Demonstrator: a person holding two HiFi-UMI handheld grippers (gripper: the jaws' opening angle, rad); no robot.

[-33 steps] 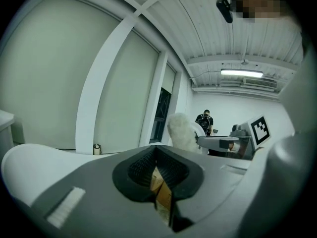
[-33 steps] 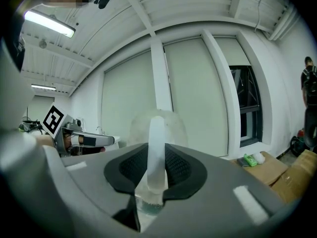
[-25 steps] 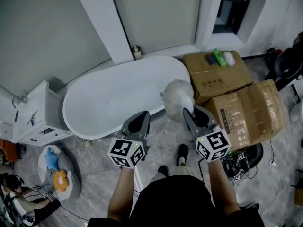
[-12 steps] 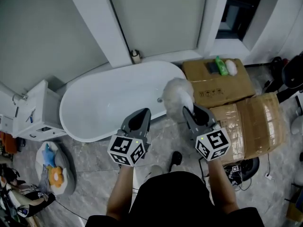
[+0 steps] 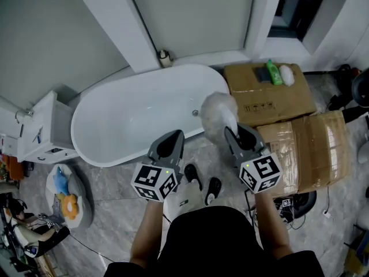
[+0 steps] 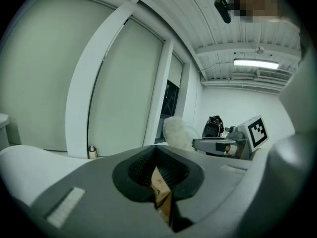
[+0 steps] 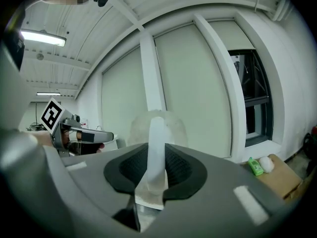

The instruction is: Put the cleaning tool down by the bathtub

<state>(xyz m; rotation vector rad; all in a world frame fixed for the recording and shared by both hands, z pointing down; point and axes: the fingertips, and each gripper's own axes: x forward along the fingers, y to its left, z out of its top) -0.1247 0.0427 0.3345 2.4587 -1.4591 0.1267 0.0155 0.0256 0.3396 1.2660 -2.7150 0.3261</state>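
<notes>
The white bathtub [image 5: 135, 120] lies across the middle of the head view. My right gripper [image 5: 233, 135] is shut on the pale translucent handle [image 7: 157, 148] of the cleaning tool. Its fluffy white head [image 5: 219, 113] hangs over the floor just off the tub's right end. The same fluffy head [image 6: 177, 132] shows in the left gripper view. My left gripper [image 5: 173, 138] hovers over the tub's near rim, left of the tool, with its jaws closed and nothing held between them.
Two cardboard boxes [image 5: 268, 94] [image 5: 305, 149] stand right of the tub, with a green bottle [image 5: 272, 72] on the far one. A white cabinet [image 5: 40, 134] sits at the tub's left end, soft toys [image 5: 63, 198] lie below it. The person's feet [image 5: 199, 184] stand on the grey floor.
The person has stepped nearer the tub, feet now side by side. Both grippers keep their pose, the tool still held over the tub's right end.
</notes>
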